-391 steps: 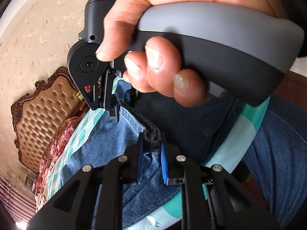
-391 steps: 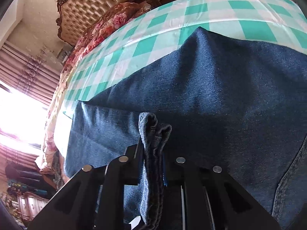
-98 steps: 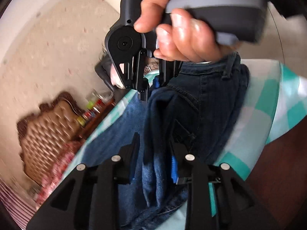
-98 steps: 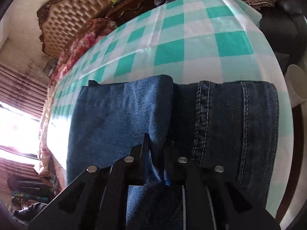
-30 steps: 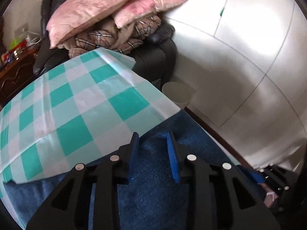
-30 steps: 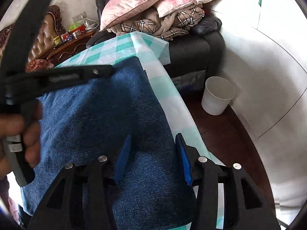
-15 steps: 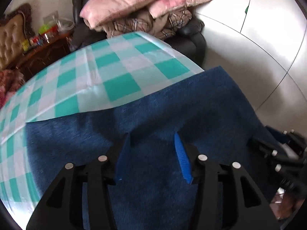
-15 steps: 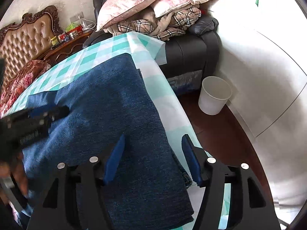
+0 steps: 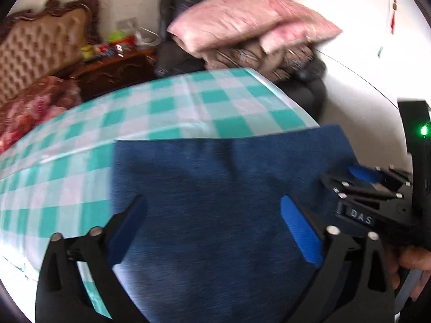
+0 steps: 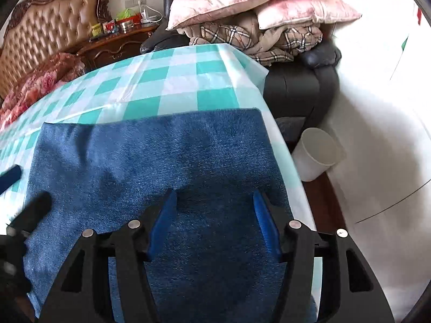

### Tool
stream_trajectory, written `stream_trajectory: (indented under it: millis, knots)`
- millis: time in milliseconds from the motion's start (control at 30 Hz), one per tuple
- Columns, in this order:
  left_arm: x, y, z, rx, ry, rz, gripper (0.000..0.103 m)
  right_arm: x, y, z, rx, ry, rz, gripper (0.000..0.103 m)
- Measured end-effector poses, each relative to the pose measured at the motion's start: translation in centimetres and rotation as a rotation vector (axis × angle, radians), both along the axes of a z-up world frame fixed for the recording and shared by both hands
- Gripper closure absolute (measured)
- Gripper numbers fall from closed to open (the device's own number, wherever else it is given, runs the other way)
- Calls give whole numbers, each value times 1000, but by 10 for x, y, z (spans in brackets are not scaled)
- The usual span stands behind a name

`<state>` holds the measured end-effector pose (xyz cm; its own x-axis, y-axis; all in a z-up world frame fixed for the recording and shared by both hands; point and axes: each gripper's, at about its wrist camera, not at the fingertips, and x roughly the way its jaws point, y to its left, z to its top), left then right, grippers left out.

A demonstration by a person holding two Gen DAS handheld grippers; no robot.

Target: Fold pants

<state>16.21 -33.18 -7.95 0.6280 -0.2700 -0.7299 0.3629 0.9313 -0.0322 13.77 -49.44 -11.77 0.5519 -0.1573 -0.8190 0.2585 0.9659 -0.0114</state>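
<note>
The blue denim pants [image 9: 215, 183] lie folded flat in a rectangle on the teal-checked table [image 9: 188, 102], near its right corner. My left gripper [image 9: 212, 204] hovers over the pants with its jaws opening wide and nothing pinched between the blue pads. In the right wrist view the pants [image 10: 150, 156] fill the middle, and my right gripper [image 10: 214, 195] stands open just above the denim, holding nothing. One dark finger of the left gripper [image 10: 35, 204] shows blurred at the left edge. The right tool's body [image 9: 377, 204] and a hand sit at the right.
The table edge [image 10: 280, 145] drops off right beside the pants. A white bin [image 10: 315, 158] stands on the floor below it. Behind the table are a black armchair [image 10: 301, 83] piled with pink pillows [image 10: 256, 0] and blankets, a wooden nightstand [image 10: 118, 43] and a tufted headboard [image 10: 45, 21].
My left gripper let its jaws spread from narrow to wide and swung leftward over the pants. The right gripper's jaws widened a little and it shifted across the denim.
</note>
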Motion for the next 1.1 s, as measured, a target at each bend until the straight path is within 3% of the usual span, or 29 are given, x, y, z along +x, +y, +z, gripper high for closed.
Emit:
stream_trajectory:
  millis: [67,167,200,300,333,433,467,633,700,767,833,933,1000,1100]
  knots:
    - [-6,8,3,-37,-44,-12,2,-4,-1,1,-1,-3,-11,47]
    - [-9,16,3,-128,-20,-101,3,-9,-6,7,15,-13,-51,47]
    - [-9,15,1,-125,3,-103,7,-8,-9,10,21,-24,-60,47]
    - [-7,0,-17,-50,95,-149,35,-2,-16,9,-20,-7,-84,47]
    - [-6,-3,-24,-33,122,-157,38,0,-21,3,-33,19,-101,45]
    - [-8,-7,-36,21,142,-157,40,-3,-33,1,34,25,-138,41]
    - [-9,-7,-37,23,139,-155,40,-3,-32,7,14,14,-145,41]
    - [-2,-2,-27,-5,114,-99,42,10,-11,32,13,-71,-38,41]
    - [15,1,-18,-24,110,-55,42,25,-8,28,-17,-54,-28,41]
    - [33,3,-12,-22,103,-20,42,36,-18,16,-29,-8,-62,34]
    - [60,2,-17,8,129,10,42,35,-29,15,37,-11,-88,32]
    - [86,1,-32,18,190,32,42,25,-28,24,-7,-38,-117,32]
    - [83,-1,-28,1,170,21,42,18,-26,30,24,-78,-86,32]
    - [63,-6,-23,-5,143,-19,43,23,-30,27,-31,-63,-105,33]
